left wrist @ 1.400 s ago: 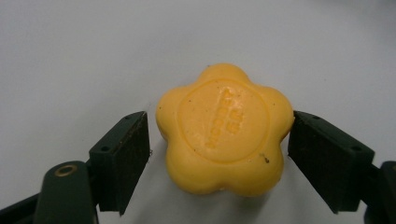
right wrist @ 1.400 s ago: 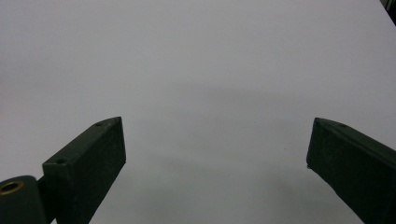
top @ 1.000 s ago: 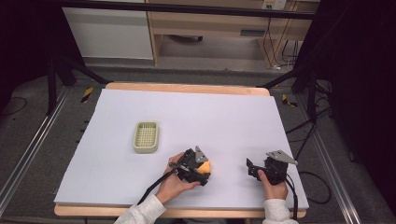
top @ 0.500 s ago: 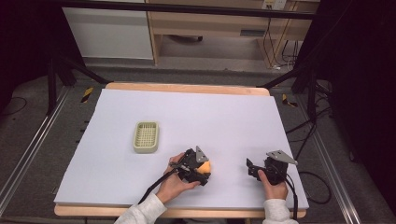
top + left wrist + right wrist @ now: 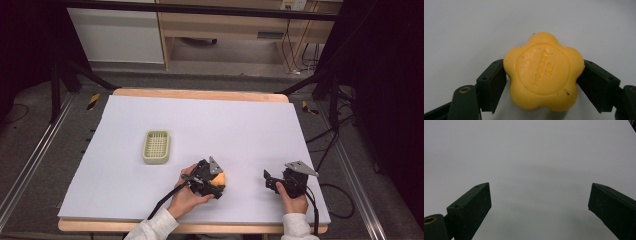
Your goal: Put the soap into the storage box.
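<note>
Nothing has shifted since the earlier frames. At the near middle of the worktop [image 5: 250, 125], the left gripper [image 5: 216, 181] clamps a yellow flower-shaped soap [image 5: 543, 71] between both jaws. To the right, the right gripper [image 5: 272, 181] stands wide open, holding nothing. A pale basket [image 5: 156, 146] sits to the far left.

yellow soap [image 5: 543, 72], pale green basket [image 5: 156, 146], white table [image 5: 250, 125]

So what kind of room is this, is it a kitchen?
Probably not: it looks like a lab or workshop for recording. A white-topped wooden table stands between black stands, cables trail on the floor, and the left gripper holds a yellow flower-shaped soap.
</note>
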A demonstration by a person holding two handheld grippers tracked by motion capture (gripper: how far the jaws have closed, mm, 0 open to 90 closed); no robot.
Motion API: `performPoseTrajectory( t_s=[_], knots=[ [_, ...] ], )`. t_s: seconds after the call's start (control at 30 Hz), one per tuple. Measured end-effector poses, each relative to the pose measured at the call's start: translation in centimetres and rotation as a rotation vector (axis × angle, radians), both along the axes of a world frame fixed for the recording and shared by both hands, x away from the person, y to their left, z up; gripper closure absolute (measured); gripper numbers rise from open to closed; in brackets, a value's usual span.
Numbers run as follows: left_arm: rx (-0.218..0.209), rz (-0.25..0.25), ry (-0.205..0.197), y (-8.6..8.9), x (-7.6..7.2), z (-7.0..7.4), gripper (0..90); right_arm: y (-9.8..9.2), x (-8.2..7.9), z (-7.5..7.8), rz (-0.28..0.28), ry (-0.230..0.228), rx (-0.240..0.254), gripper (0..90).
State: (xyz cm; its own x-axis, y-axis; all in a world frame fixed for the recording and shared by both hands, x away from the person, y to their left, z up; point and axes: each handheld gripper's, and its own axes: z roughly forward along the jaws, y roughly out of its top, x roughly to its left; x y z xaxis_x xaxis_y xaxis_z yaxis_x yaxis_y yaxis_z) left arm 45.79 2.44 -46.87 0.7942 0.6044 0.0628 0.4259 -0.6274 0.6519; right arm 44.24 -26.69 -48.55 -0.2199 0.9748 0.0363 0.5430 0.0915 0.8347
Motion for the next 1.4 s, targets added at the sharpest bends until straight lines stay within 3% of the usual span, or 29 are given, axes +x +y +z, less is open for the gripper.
performPoseTrajectory(
  t_s=[0.7, 0.87, 1.0, 1.4],
  knots=[
    [0.009, 0.005, -0.023, 1.3, -0.2, 1.3, 24.5, 0.0, 0.0, 0.0, -0.001, -0.002, 0.001, 5.1],
    [0.017, 0.01, -0.005, 1.2, 0.2, 0.7, 24.4, 0.0, 0.0, 0.0, -0.001, 0.0, 0.001, 5.1],
    [-0.002, 0.017, 0.017, 1.0, 0.7, 0.3, 24.4, 0.0, 0.0, 0.0, 0.0, 0.001, 0.001, 5.1],
    [0.003, -0.02, 0.006, 1.0, 1.0, -0.1, 23.9, 0.0, 0.0, 0.0, 0.004, 0.001, 0.004, 5.1]
  ],
)
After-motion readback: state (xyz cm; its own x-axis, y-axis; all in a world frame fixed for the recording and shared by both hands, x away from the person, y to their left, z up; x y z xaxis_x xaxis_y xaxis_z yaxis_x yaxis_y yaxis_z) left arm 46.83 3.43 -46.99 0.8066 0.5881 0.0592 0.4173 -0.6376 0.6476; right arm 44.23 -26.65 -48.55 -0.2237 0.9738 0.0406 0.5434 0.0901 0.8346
